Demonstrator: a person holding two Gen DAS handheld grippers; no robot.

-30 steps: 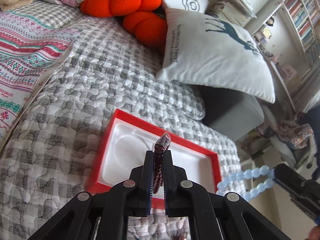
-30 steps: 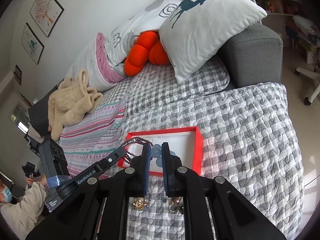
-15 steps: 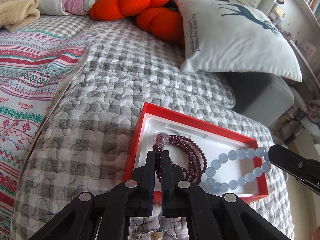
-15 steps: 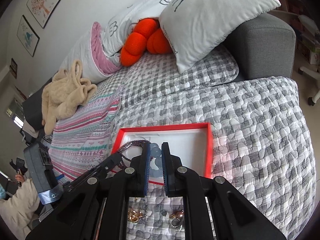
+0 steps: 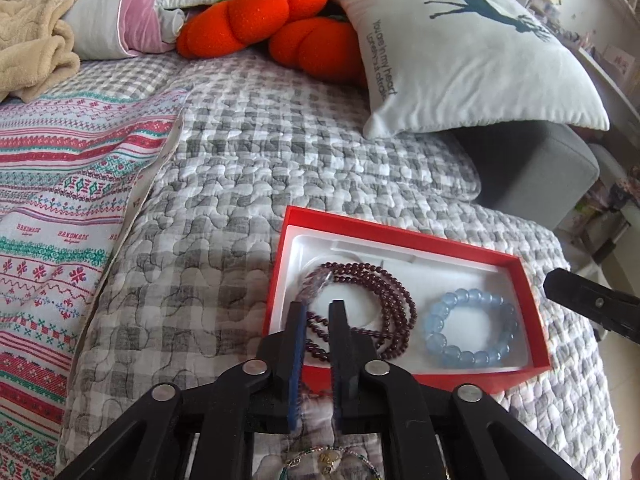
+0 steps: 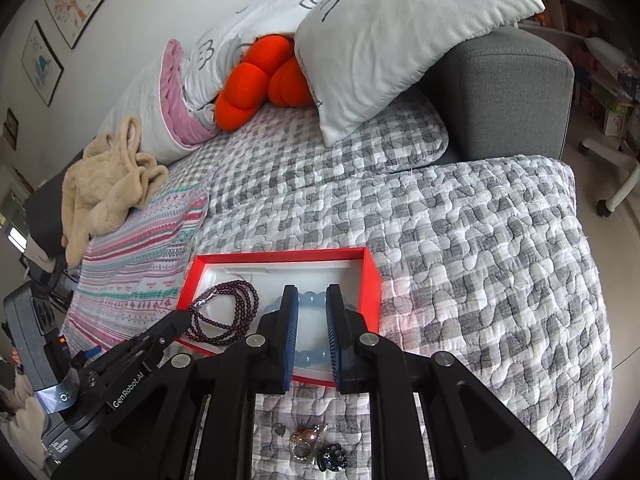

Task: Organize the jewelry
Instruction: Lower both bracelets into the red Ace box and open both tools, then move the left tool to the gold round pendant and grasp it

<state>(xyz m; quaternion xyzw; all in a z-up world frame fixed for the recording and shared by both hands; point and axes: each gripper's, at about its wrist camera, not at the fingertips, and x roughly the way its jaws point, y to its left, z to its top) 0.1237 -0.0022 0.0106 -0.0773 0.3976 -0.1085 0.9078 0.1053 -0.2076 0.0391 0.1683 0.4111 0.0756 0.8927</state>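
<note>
Left wrist view: the dark red bracelet (image 5: pixel 360 300) and blue bracelet (image 5: pixel 470 334) are laid side by side in the red box (image 5: pixel 400 236), released as the jaws of the left gripper (image 5: pixel 318 320) and right gripper (image 6: pixel 312 312) are opening, so the small pieces (image 6: pixel 314 446) near the quilt's (image 6: pixel 480 260) front edge are judged next.

1. The red box (image 5: pixel 400 237) appeared to be matt card, with a smooth white moulded liner.
2. The dark red bead strand (image 5: pixel 394 300) was glossy; the pale blue bead bracelet (image 5: pixel 470 326) looked translucent and polished.
3. The checked quilt (image 5: pixel 224 208) was stitched, puckered cloth.
4. The left gripper (image 5: pixel 318 316) was matt black plastic with bright metal rivets and ribbed blue pads.
5. The orange cushion (image 5: pixel 256 20) looked fuzzy.
</note>
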